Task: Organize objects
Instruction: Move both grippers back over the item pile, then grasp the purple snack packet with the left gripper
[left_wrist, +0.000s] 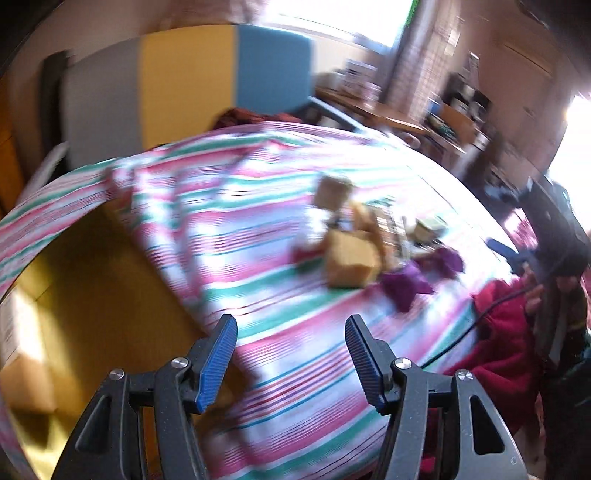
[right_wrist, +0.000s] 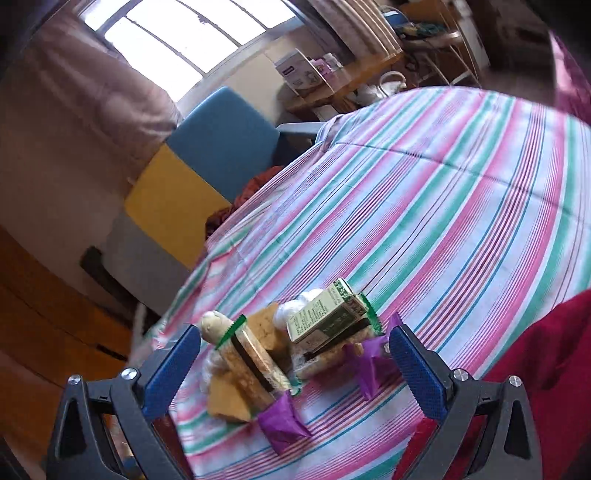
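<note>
Snack packets and boxes are heaped in a little pile on the striped tablecloth (right_wrist: 443, 206), near your side of the table. From your right wrist camera you can pick out a green-printed carton (right_wrist: 327, 317) lying tilted on top of the heap, a long biscuit packet with green crimped ends (right_wrist: 251, 363) leaning across a tan block (right_wrist: 227, 402), a couple of white puffy things (right_wrist: 301, 304) behind the carton, and two purple wrappers (right_wrist: 282, 422) lying flat on the cloth at the front edge of the pile. Your right gripper (right_wrist: 295, 365) has its blue pads spread wide with the pile showing between them, but nothing is pinched and the pads aren't touching any of it as far as I can tell. Your left gripper (left_wrist: 291, 358) is also spread apart and empty, hanging over the near edge of the cloth, well apart from the pile. That view is really smeared, so all you get there is a tan box (left_wrist: 349, 264), purple wrappers beside it, and a red sleeve (left_wrist: 498, 332) at the right with a cable across it. Behind the table there's a blue chair back (right_wrist: 221, 144) and yellow and grey panels.
</note>
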